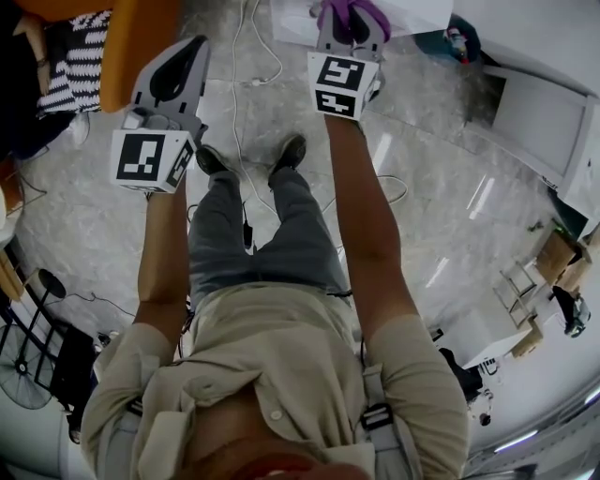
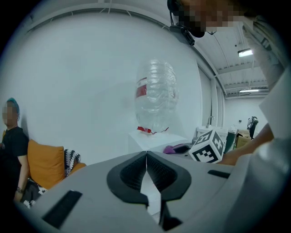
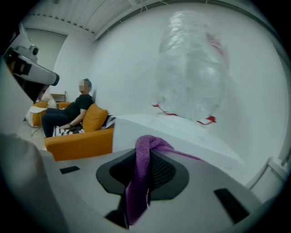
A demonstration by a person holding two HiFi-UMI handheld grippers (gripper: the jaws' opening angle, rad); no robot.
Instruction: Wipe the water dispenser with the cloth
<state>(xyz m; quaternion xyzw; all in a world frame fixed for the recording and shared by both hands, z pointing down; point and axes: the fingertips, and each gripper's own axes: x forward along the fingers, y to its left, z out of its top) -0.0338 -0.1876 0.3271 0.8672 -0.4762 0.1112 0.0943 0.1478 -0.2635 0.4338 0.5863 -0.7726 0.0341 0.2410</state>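
Observation:
The white water dispenser (image 3: 182, 134) stands right ahead, with a clear upturned bottle (image 3: 195, 68) on its top. My right gripper (image 3: 148, 152) is shut on a purple cloth (image 3: 141, 177), which hangs out between the jaws; it sits just above the dispenser's top. From the head view the purple cloth (image 1: 352, 14) shows at the right gripper (image 1: 349, 42) against the dispenser's top (image 1: 412, 14). My left gripper (image 2: 146, 157) is shut with nothing in it and is held off to the left of the dispenser (image 2: 154, 139), its bottle (image 2: 155, 98) ahead.
An orange sofa (image 3: 77, 141) with a seated person (image 3: 68, 113) is to the left. Cables (image 1: 248, 84) run over the pale floor by the person's feet. A white cabinet (image 1: 544, 122) stands to the right, and a fan (image 1: 23, 375) and boxes lie behind.

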